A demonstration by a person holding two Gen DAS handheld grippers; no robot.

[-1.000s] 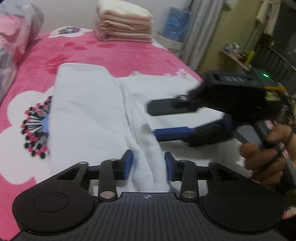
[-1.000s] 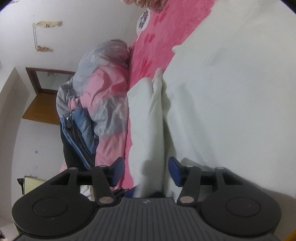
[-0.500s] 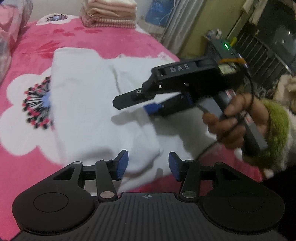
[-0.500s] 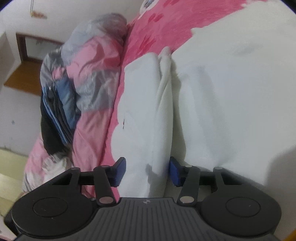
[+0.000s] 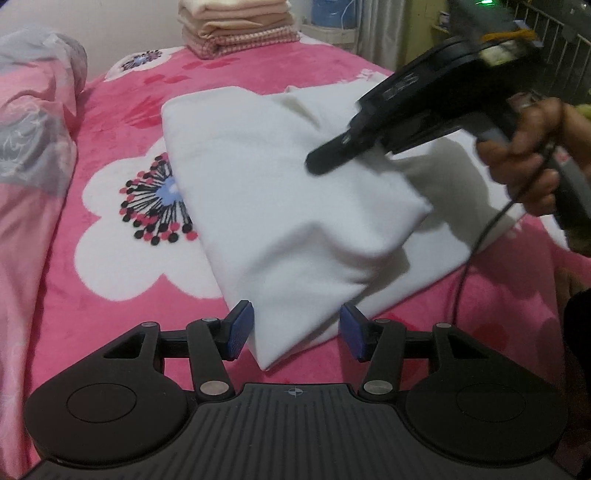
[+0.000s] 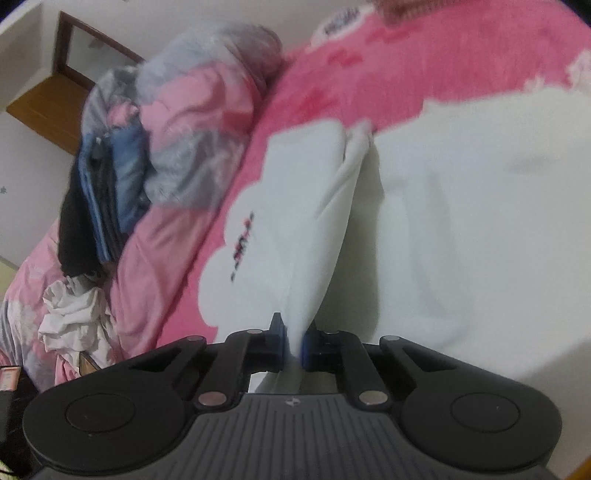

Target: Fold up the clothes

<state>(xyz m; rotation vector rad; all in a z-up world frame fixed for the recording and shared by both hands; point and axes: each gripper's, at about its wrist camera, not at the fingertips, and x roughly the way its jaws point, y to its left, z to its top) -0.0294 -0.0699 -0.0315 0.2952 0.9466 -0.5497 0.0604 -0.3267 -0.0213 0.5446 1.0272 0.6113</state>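
Pinching a thin fold of the white garment (image 6: 314,258) on the pink floral blanket (image 5: 110,258), my right gripper (image 6: 293,341) is closing and may slip if lifted, while my opening left gripper (image 5: 293,328) straddles the corner.

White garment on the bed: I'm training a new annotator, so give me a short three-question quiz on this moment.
1. True or false: the right gripper pinches a fold of the white garment.
2. What touches the left gripper's pads? A) garment B) folded towels C) nothing
3. Fill in: the garment lies on a ___ floral blanket.

Key: 1 true; 2 C; 3 pink.
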